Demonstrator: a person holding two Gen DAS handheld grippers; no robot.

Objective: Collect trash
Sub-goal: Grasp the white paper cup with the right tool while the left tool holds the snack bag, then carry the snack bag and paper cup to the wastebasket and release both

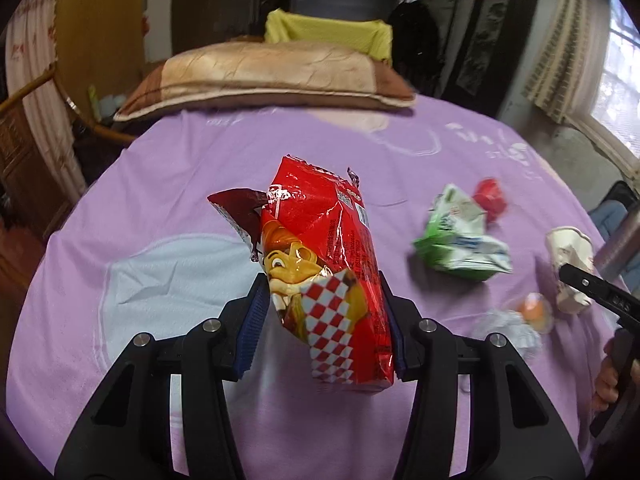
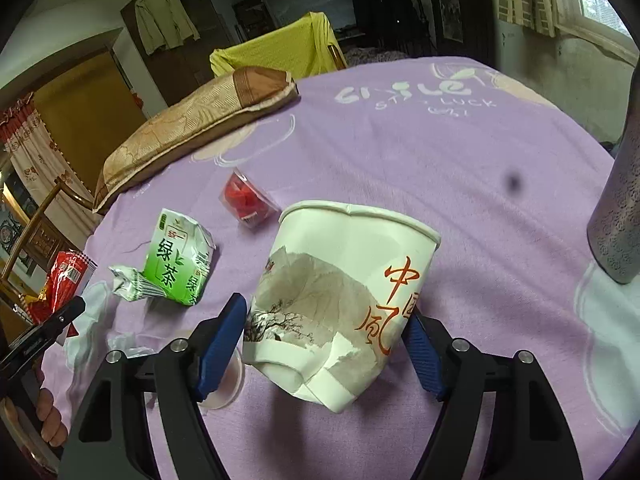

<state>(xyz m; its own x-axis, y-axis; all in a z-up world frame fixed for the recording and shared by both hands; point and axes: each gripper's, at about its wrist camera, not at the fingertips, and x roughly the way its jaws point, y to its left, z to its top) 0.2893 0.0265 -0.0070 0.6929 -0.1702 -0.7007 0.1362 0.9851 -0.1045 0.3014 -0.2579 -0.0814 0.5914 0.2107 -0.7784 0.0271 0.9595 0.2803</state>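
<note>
My left gripper is shut on a red snack bag and holds it above the purple bedspread; a dark red wrapper shows behind the bag. My right gripper is shut on a crumpled white paper cup and holds it off the spread. The cup also shows at the right of the left wrist view. On the spread lie a green tea carton, a small clear cup with red contents, a crumpled white wrapper and an orange-lidded clear cup.
A brown and tan pillow lies at the far side of the bed. A yellow-draped chair stands behind it. A grey metal bottle stands at the right. A wooden chair is at the left. A window is at the right.
</note>
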